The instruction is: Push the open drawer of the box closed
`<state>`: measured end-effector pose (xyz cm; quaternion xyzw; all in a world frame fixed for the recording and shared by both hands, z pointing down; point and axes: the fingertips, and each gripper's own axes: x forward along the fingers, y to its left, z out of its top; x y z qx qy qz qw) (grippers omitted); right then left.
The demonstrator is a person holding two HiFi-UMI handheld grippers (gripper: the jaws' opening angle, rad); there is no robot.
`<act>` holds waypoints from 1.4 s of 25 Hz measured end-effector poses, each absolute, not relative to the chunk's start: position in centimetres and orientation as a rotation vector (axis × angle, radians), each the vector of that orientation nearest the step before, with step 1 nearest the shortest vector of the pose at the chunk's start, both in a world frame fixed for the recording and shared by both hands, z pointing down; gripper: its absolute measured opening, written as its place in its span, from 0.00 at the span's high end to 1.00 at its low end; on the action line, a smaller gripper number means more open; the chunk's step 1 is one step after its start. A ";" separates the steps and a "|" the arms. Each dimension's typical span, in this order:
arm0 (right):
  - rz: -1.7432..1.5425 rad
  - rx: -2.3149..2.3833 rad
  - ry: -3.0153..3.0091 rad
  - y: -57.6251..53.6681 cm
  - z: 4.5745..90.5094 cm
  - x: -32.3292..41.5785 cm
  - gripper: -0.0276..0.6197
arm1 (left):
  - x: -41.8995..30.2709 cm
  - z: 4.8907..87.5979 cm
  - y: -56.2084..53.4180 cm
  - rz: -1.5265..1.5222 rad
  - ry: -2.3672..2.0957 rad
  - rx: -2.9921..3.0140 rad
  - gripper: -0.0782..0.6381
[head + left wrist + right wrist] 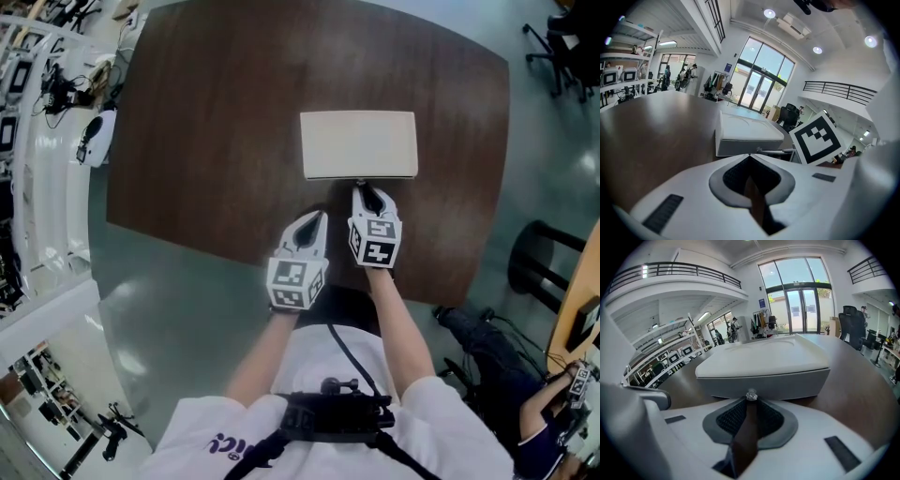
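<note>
The two tools I'm steering look alike. The left gripper (320,217) and the right gripper (362,187) have smooth white shells that taper to a point, and each carries a cube (296,283) of black-and-white square markers at the back. From their own cameras I see a grey rim (785,183) lining a teardrop opening, dark mesh pads (726,418) inside it, and short dark slots (663,211) set into the shell. The person wears a white short-sleeved T-shirt (441,412) with purple lettering (234,444). A black harness (337,417) is strapped across the chest, with a thin black cable (345,354) running from it.
</note>
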<state>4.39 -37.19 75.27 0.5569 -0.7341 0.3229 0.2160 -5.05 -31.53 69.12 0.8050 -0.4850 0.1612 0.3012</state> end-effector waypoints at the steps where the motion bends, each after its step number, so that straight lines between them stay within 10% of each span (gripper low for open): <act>1: 0.899 1.543 -2.033 -37.5 75.3 4.5 0.85 | -5.0 69.1 -31.9 0.428 -1.286 2.134 0.88; 35: 0.725 1.529 -2.361 -26.4 62.4 4.9 0.95 | -2.4 58.7 -26.4 0.288 -1.373 2.349 0.88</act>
